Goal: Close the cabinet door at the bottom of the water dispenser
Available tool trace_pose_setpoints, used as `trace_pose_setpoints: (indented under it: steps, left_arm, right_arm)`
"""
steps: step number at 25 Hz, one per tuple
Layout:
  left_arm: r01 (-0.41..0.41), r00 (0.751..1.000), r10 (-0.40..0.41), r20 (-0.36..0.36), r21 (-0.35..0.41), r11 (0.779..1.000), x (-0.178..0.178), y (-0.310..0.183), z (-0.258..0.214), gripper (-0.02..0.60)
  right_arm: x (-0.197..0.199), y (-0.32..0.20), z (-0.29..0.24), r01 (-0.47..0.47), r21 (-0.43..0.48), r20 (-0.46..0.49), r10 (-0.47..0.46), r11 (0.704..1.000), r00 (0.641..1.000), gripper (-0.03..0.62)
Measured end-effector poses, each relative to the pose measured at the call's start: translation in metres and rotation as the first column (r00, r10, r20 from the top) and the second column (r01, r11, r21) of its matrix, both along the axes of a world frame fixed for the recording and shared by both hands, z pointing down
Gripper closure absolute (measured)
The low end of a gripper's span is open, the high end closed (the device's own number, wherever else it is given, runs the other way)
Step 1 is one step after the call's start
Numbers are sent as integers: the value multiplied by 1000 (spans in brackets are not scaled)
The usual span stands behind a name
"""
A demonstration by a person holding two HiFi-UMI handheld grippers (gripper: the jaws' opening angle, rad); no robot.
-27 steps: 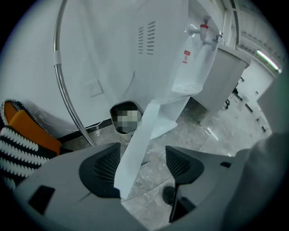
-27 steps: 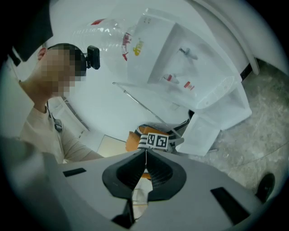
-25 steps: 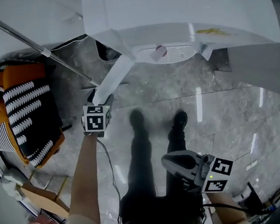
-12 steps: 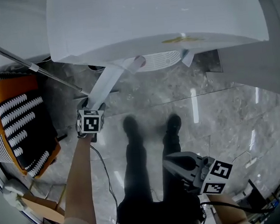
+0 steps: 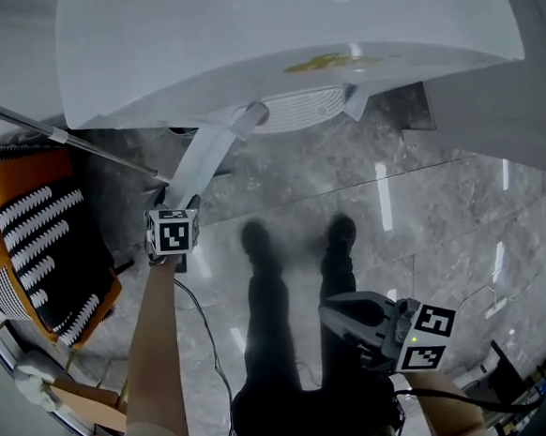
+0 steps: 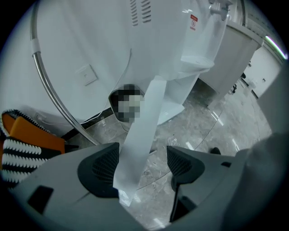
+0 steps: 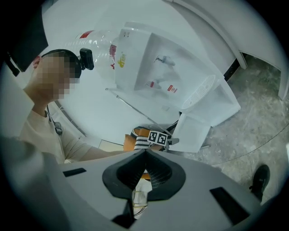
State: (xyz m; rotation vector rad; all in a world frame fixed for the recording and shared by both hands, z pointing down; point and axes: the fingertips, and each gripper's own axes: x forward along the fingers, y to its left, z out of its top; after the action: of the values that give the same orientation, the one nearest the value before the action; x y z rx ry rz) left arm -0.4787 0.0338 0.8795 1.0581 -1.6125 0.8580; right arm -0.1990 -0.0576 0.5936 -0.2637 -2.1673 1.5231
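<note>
Left gripper view: my left claw is spread astride the thin, smooth white cabinet door, ajar at the base of the water dispenser. Only right gripper view shows my right claw pressed together.

The open cabinet door juts from the foot of the water dispenser, edge-on between the spread jaws of the left gripper, with room at one jaw. Left of the dispenser, a slanted metal rod and a striped orange cushion crowd the way. In front of it, the floor lies open.
</note>
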Motion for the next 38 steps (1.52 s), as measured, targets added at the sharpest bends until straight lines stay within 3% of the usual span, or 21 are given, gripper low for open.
trace_pose_setpoints:
  steps: [7, 14, 20, 24, 38]
  left_arm:
    - [-39, 999, 37, -36, -66, 997, 6, 4, 14, 282]
    - [-71, 997, 71, 1, -86, 994, 13, 4, 18, 282]
    - [-96, 995, 98, 12, -96, 991, 19, 5, 17, 282]
    - [-125, 990, 131, 57, -106, 987, 25, 6, 19, 282]
    - [-94, 994, 97, 43, -82, 992, 53, 1, 21, 282]
  right_arm:
    - [0, 11, 4, 31, -56, 11, -30, 998, 999, 579]
    - [2, 11, 4, 43, -49, 19, -42, 998, 999, 579]
    - [0, 2, 8, 0, 23, 7, 0, 1000, 1000, 579]
    - [0, 6, 10, -9, -29, 1, 9, 1000, 1000, 579]
    - [8, 5, 11, -19, -49, 11, 19, 999, 1000, 579]
